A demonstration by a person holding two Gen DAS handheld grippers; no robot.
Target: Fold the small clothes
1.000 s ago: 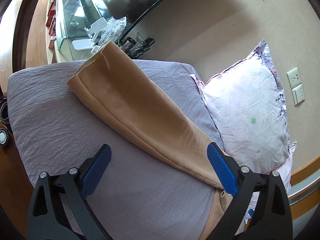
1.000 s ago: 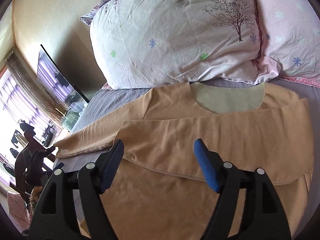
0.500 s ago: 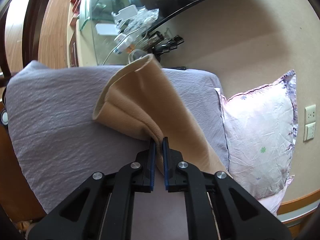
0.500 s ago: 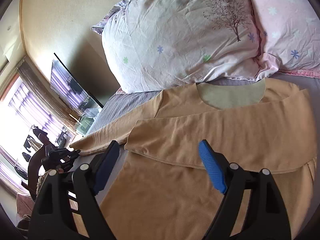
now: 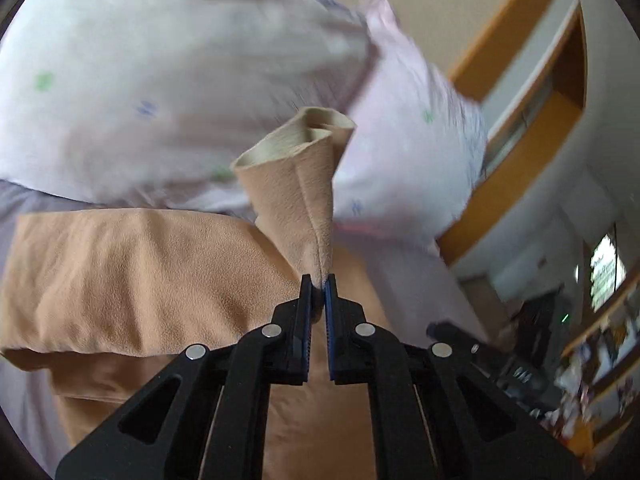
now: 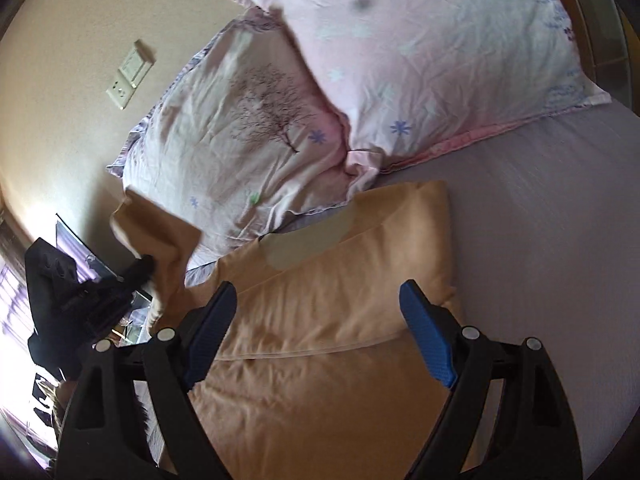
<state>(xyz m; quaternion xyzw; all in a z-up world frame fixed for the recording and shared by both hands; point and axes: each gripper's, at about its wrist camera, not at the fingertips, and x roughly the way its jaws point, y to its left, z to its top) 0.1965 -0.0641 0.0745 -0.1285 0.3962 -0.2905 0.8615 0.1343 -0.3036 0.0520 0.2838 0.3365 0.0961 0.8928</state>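
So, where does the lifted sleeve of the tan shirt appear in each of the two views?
Left wrist: the sleeve stands at centre, rising from the shut left gripper.
Right wrist: the sleeve is at the left edge, pinched and raised.
Shared landmark: the pillow behind the sleeve.

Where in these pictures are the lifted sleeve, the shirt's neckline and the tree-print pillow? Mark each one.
lifted sleeve (image 5: 296,200), left wrist view, on the raised tan fabric above the shut fingers.
neckline (image 6: 312,240), right wrist view, on the pale inner collar patch.
tree-print pillow (image 6: 224,140), right wrist view, on its front, left of the tree.
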